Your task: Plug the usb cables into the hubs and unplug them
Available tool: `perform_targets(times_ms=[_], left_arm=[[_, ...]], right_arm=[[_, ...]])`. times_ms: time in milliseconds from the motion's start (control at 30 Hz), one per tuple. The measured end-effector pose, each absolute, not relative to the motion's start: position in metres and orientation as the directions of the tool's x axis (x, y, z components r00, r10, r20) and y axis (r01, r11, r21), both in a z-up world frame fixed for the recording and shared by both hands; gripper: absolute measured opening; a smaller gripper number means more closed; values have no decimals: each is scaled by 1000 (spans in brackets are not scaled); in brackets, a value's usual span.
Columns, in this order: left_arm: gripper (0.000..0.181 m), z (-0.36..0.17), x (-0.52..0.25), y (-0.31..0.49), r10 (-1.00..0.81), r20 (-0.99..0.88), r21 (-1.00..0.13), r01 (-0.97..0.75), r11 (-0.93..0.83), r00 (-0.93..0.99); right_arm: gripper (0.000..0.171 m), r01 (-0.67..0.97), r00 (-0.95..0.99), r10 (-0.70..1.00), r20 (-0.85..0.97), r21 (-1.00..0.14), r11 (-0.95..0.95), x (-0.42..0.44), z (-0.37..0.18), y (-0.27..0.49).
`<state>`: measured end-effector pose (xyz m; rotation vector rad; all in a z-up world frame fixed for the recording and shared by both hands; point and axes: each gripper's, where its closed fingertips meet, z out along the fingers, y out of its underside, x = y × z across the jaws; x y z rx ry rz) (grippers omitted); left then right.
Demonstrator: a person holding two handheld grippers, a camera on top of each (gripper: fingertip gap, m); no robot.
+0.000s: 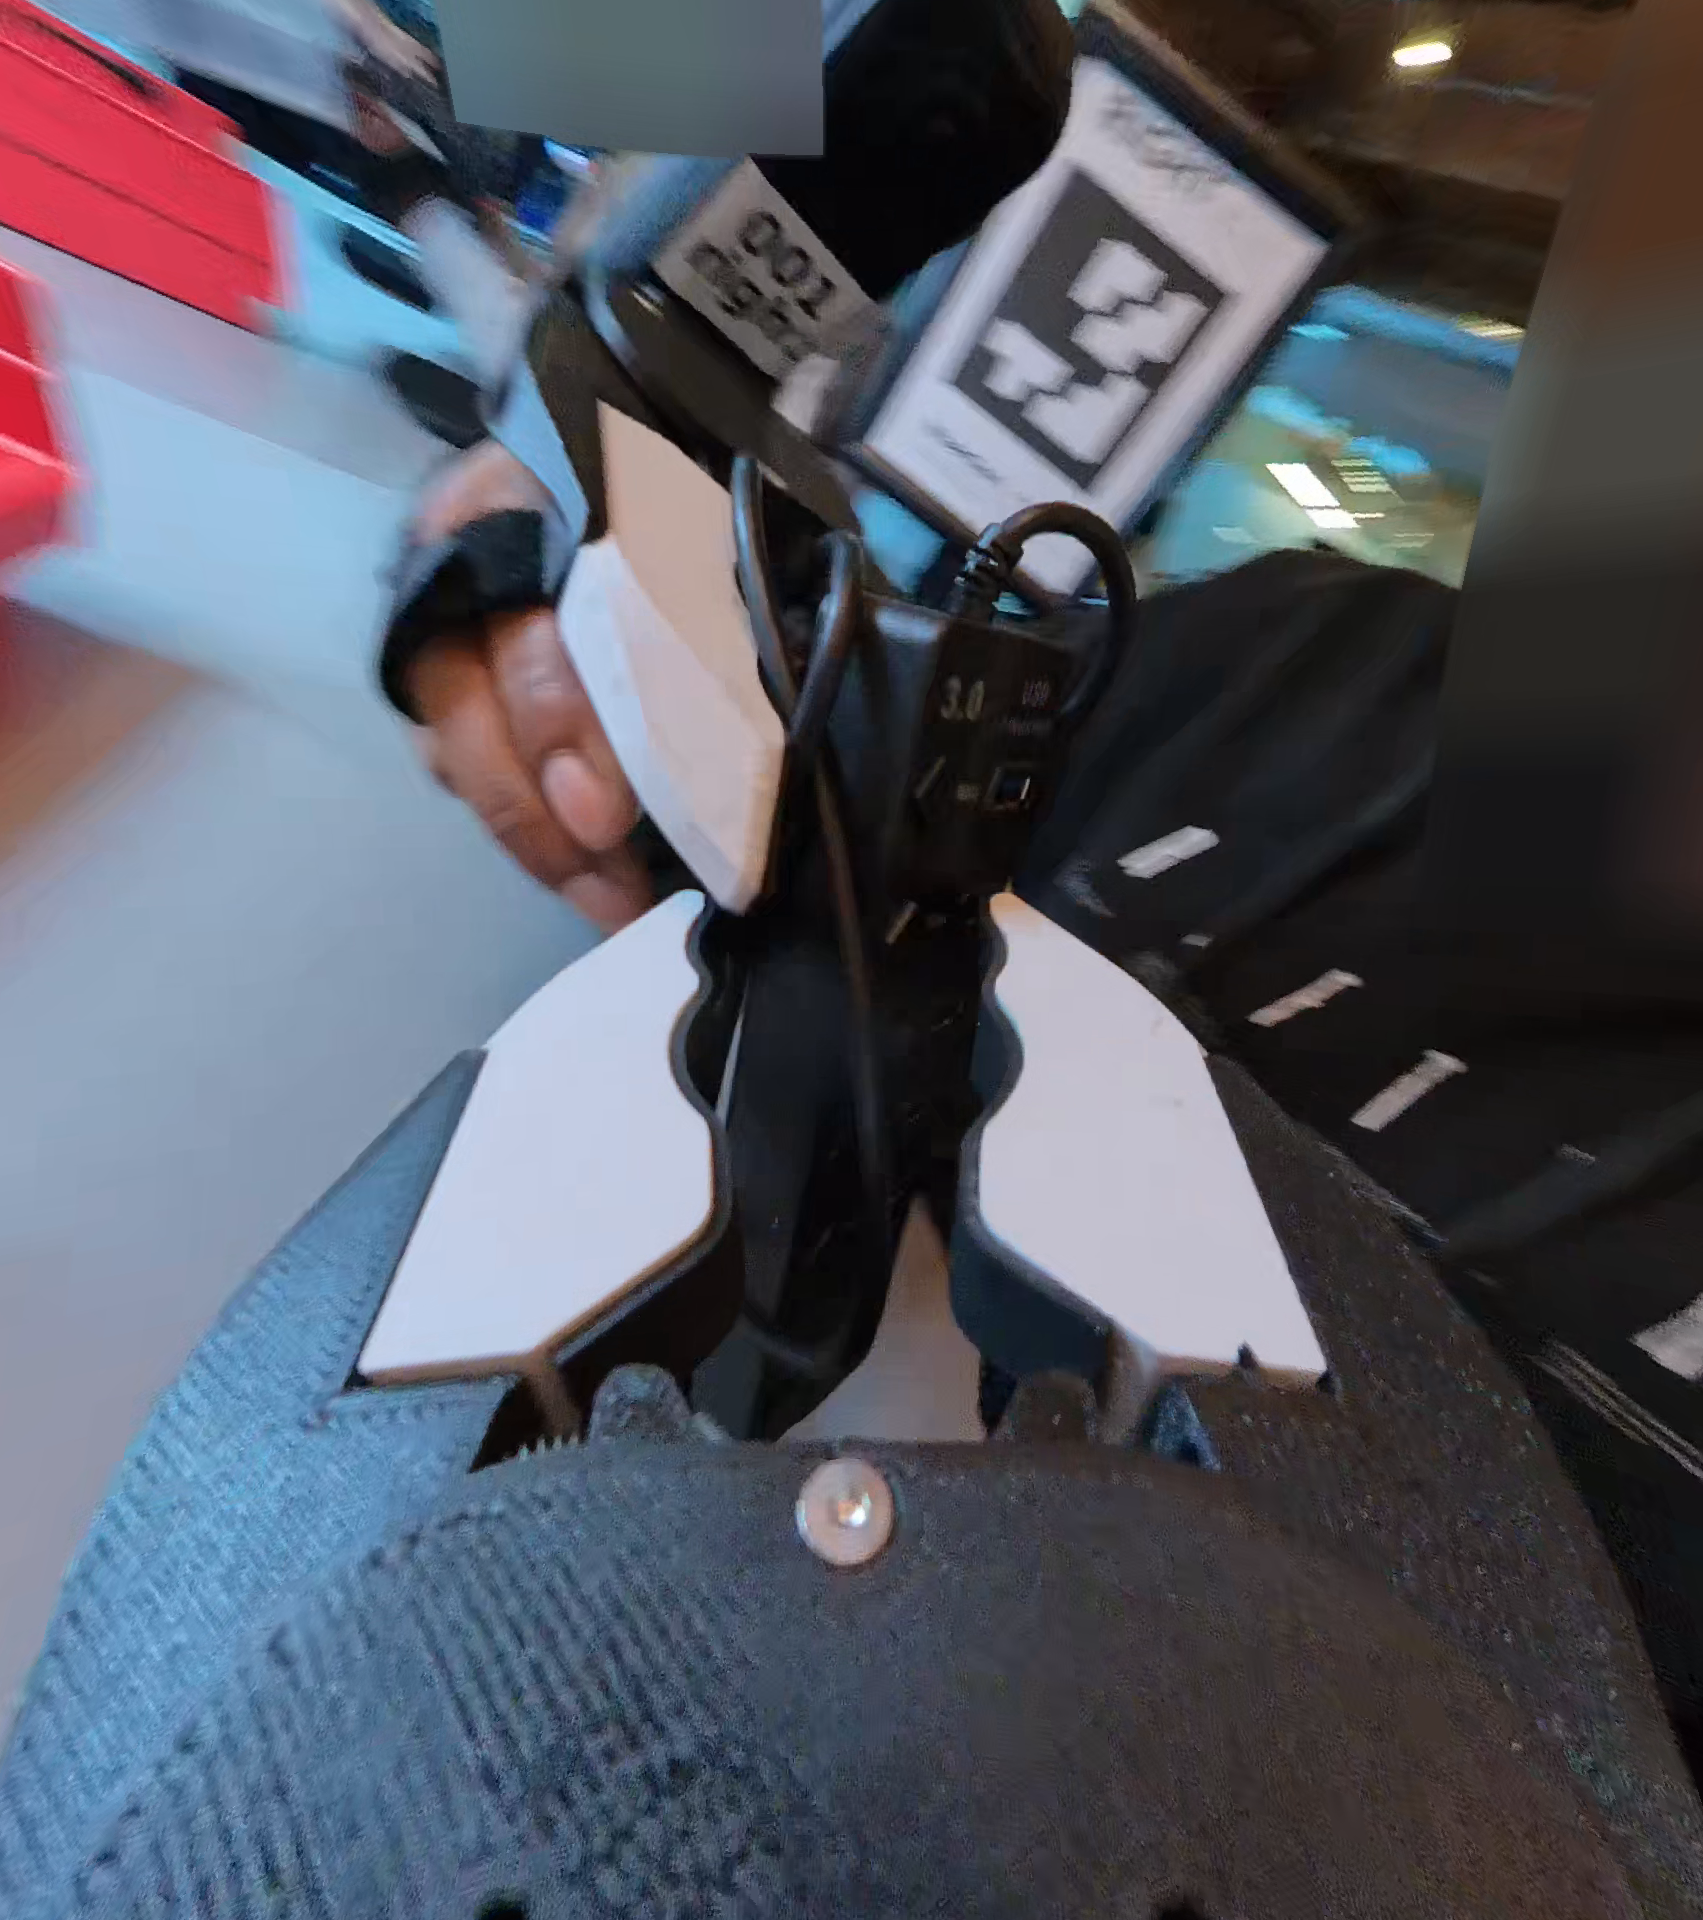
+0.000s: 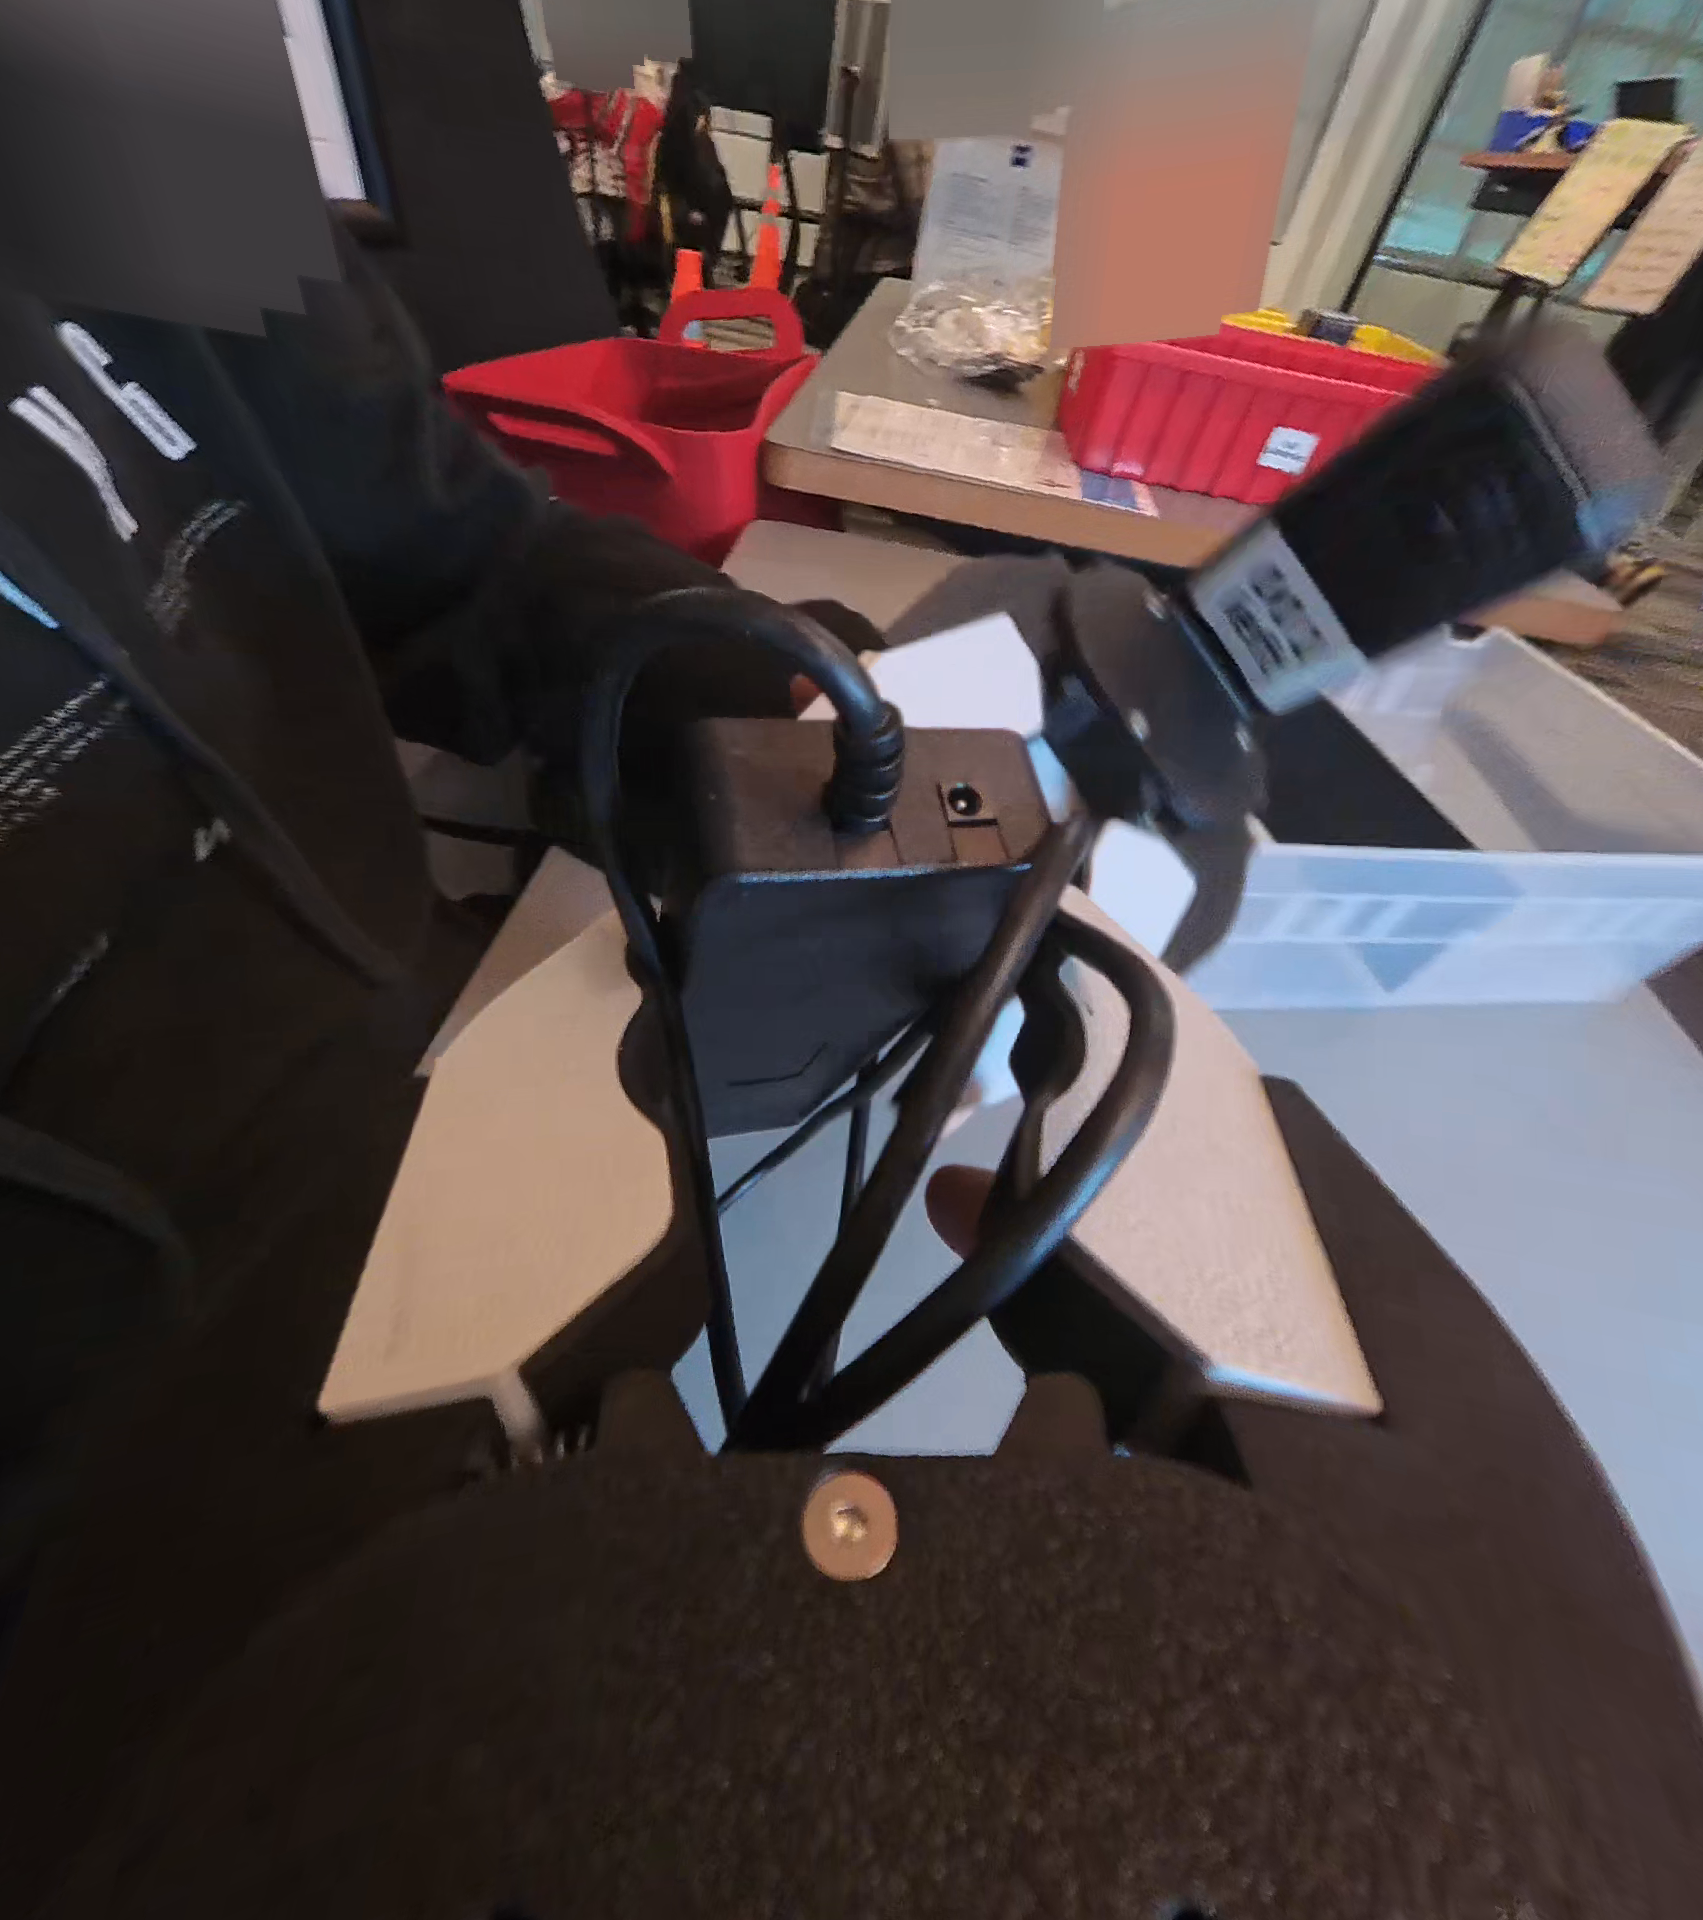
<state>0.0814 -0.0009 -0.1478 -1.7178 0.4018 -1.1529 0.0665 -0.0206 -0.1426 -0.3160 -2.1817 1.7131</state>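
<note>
black hub (image 2: 831, 914), both claws clamped on it

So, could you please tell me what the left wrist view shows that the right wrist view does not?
Only the left wrist view shows the hub's printed face with a small port and a bare hand holding the other gripper. Only the right wrist view shows the hub's end with its round socket, the clear plastic bin and red bins. Both show the black USB hub and its cable between jaws.
</note>
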Motion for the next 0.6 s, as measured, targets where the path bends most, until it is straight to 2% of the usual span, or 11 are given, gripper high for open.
perform_targets(times_ms=[67,200,333,500,600], left_arm=[[51,-140,58,3,-626,414,-904,221,-365,661],[51,-122,29,-9,-497,252,-959,145,-243,830],[59,-141,16,-6,-361,98,-962,-4,-273,927],[92,-174,17,18,-263,-55,-923,-150,-355,963],[93,-187,23,23,-273,-101,-897,-206,-391,957]], right_arm=[[66,-18,-897,428,108,-978,209,58,-138,-7],[65,-8,-833,549,65,-994,106,37,-127,22],[66,-1,-746,666,-10,-1000,-16,17,-116,45],[66,15,-752,656,-69,-996,-88,16,-113,36],[65,27,-772,628,-101,-992,-125,20,-111,31]])
